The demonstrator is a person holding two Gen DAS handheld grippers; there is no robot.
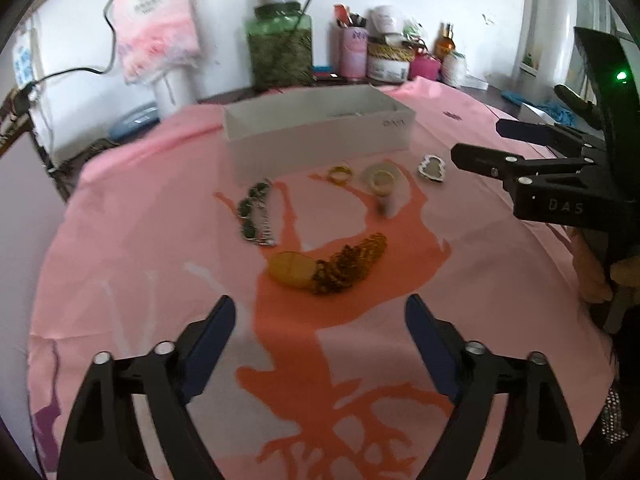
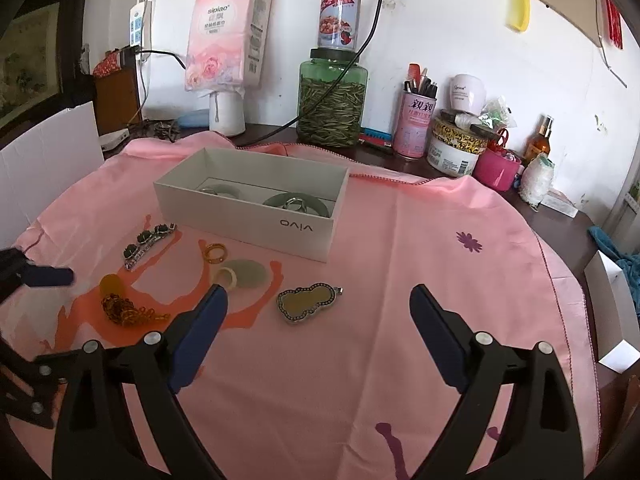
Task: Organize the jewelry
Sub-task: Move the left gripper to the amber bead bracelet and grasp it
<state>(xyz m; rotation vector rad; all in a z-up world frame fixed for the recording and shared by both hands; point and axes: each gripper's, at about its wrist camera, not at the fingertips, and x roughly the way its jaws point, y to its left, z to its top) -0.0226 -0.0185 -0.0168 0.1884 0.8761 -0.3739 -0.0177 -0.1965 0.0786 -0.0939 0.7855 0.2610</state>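
- Nearest the lens, the left gripper [image 1: 320, 312] hangs over the pink cloth [image 1: 160, 260] with its fingers spread wide and nothing between them.
- Just past those fingertips, on the near side of the white box [image 2: 248, 216], lie a yellow oval pendant [image 1: 290, 270] and a tangled gold chain [image 1: 352, 260] (the two touch).
- Closer to the box, a green-stone clip [image 1: 256, 212] lies on the cloth, with a gold ring [image 1: 341, 175] beside it just short of the box wall.
- Beside the ring, a pale disc [image 2: 246, 274] carries a small pale ring [image 2: 227, 276] on its edge.
- Farthest along from the clip, a gourd-shaped pendant [image 2: 308, 303] lies near the box's printed corner.
- Over that pendant's side of the cloth, the right gripper [image 2: 318, 300] has its fingers wide apart and empty.
- Inside the box, two round greenish pieces [image 2: 296, 204] already rest on the floor (details unclear).
- Behind the box, a green jar [image 2: 332, 100] stands against the wall.
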